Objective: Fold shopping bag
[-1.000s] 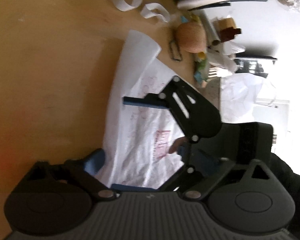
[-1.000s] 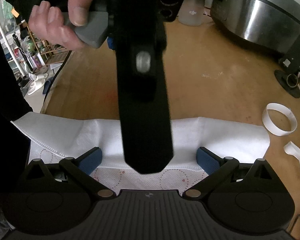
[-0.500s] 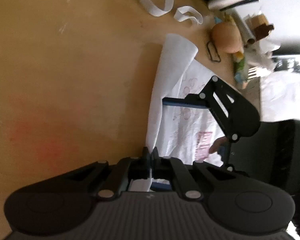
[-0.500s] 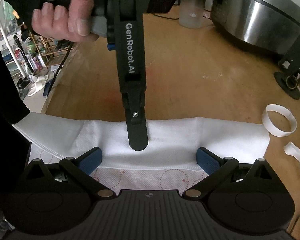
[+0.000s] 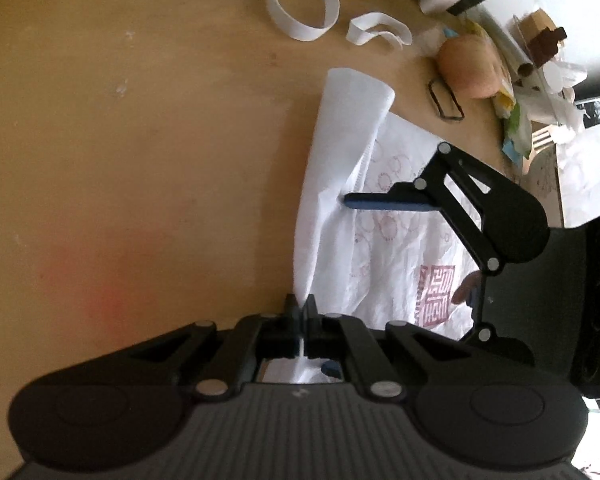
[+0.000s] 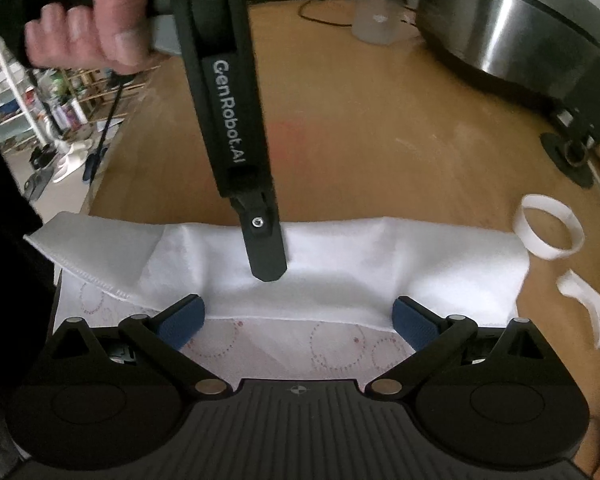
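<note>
A white shopping bag (image 6: 380,264) with red ring prints lies flat on the wooden table, its far edge folded over as a plain white strip. My left gripper (image 6: 268,268) comes down from above and is shut on that folded strip near its middle. In the left wrist view the closed jaws (image 5: 302,312) pinch the thin white edge of the bag (image 5: 340,184). My right gripper (image 6: 296,320) is open, its blue pads (image 6: 180,322) wide apart over the bag by the fold's near hem. It also appears in the left wrist view as the open right gripper (image 5: 420,248).
A white tape ring (image 6: 548,232) and a curled white strip (image 6: 588,312) lie right of the bag. A steel cooker (image 6: 520,28) stands at the back right. A black clip (image 5: 446,100) and a peach-coloured round object (image 5: 470,66) sit beyond the bag. A hand (image 6: 92,36) holds the left gripper.
My left gripper went from open to shut on the bag's folded edge and tilted, raising the fold a little. The right gripper has stayed put.
</note>
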A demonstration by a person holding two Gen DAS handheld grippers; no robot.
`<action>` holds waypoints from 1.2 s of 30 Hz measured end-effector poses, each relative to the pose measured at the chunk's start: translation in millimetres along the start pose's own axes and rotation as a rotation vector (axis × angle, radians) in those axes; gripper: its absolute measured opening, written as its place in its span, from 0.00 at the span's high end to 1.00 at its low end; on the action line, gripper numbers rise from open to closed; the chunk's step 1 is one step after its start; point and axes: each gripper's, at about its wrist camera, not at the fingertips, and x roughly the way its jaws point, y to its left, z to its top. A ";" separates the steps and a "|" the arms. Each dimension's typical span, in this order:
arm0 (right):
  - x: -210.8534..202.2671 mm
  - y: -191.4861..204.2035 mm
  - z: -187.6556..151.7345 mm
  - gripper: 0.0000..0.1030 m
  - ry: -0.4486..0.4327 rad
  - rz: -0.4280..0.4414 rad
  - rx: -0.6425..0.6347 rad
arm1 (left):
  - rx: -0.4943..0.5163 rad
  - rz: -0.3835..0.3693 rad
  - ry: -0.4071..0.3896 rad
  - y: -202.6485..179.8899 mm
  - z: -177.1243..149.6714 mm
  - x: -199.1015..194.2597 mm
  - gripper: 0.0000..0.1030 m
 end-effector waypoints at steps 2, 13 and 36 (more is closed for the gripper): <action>0.2 1.9 1.3 0.01 0.011 -0.011 0.016 | -0.002 0.001 -0.004 -1.2 -1.7 -1.0 0.99; 0.8 6.9 0.6 0.00 0.030 0.001 -0.007 | -0.020 -0.025 0.000 2.0 0.1 1.5 0.98; -3.2 1.6 -3.7 0.00 -0.013 0.048 -0.084 | -0.113 -0.182 0.031 -22.4 1.4 21.5 0.91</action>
